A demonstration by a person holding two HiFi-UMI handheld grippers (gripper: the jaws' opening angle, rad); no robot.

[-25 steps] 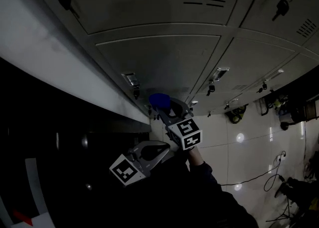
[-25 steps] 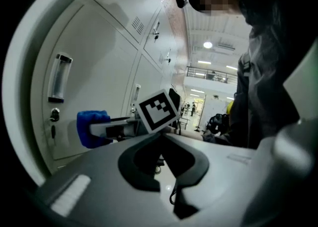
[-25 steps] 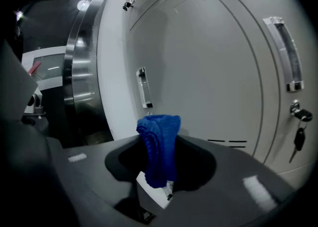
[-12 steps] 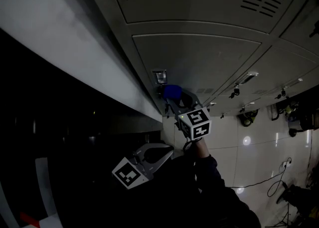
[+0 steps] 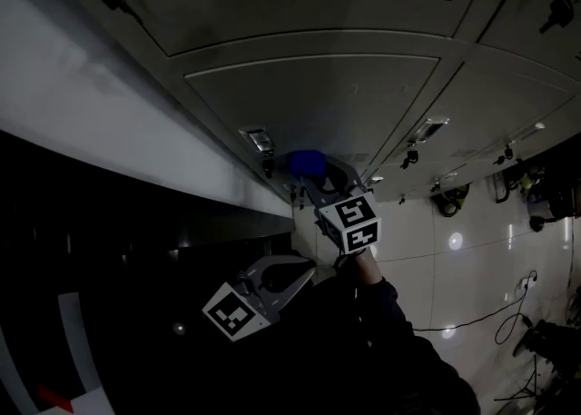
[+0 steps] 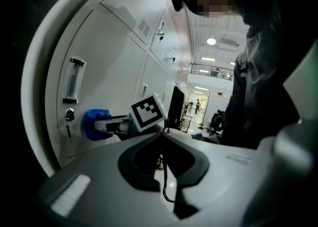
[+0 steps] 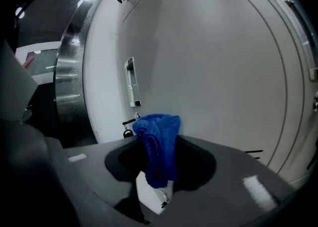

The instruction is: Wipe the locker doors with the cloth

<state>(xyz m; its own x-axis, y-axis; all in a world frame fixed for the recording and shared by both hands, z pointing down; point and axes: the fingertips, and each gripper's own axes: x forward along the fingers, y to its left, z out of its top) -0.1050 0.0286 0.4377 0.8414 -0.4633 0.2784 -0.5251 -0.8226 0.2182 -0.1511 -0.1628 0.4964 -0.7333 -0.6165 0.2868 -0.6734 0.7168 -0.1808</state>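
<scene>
Right now the right gripper (image 7: pixel 158 174) has its jaws clamped on a bunched blue cloth (image 7: pixel 158 144), with the wad sticking out past the jaw tips. The cloth sits just below the recessed handle (image 7: pixel 130 82) of a grey locker door (image 5: pixel 345 104), a bit to the handle's right in the right gripper view. From the left gripper view it looks to be touching the door face. A key (image 7: pixel 127 127) hangs in the lock directly under the handle, just beside the cloth on its left. The left gripper (image 5: pixel 295 275) is held well below the handle and off the door, close to the person's body. Its jaws are together, and its marker cube points down-left in the head view. A dark sleeve (image 5: pixel 386 309) runs back from the right gripper, away from the handle. More locker doors with hanging keys lie to the handle's right. Glossy floor tiles (image 5: pixel 454 250) show further off on that side, with a cable (image 5: pixel 481 318) lying on them.
</scene>
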